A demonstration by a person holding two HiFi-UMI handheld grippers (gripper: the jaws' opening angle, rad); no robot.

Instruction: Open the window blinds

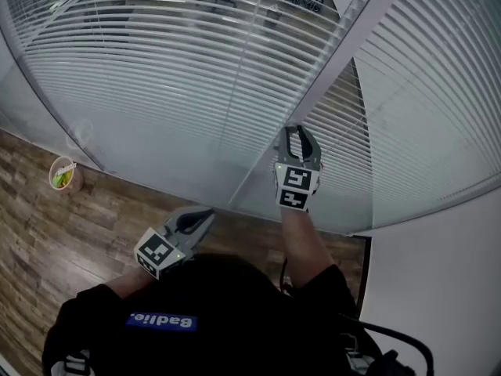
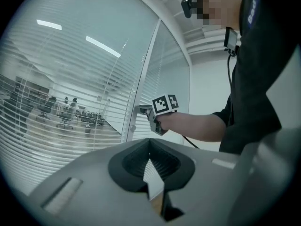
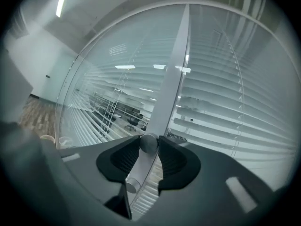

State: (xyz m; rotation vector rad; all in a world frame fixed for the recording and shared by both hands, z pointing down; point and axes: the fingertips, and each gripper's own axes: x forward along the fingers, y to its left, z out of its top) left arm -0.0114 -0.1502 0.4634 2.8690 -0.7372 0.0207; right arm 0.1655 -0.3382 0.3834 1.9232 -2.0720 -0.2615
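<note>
Right gripper (image 1: pixel 297 134) is held level, forearm extended to the window frame (image 1: pixel 354 49), fingers clamped on a round knob (image 3: pixel 149 143). Left gripper (image 1: pixel 200 219) sits lower and further back, fingers together, empty. The blinds (image 1: pixel 180 61) hang behind glass on both sides of the frame.

floor: wood planks (image 1: pixel 70 233) | on it: 1 sm round cup (image 1: pixel 65 173), grn/yel inside | upright, nr far edge

Office premises. Glass partition walls (image 1: pixel 141 139) in white frames (image 1: pixel 344 61) carry slatted blinds (image 1: pixel 427 92). Beyond the glass, swivel chairs (image 2: pixel 46 109) stand in a large open room. A strip light (image 3: pixel 61 1) is mounted on the ceiling. The floor (image 1: pixel 63 241) is wood-look plank.
</note>
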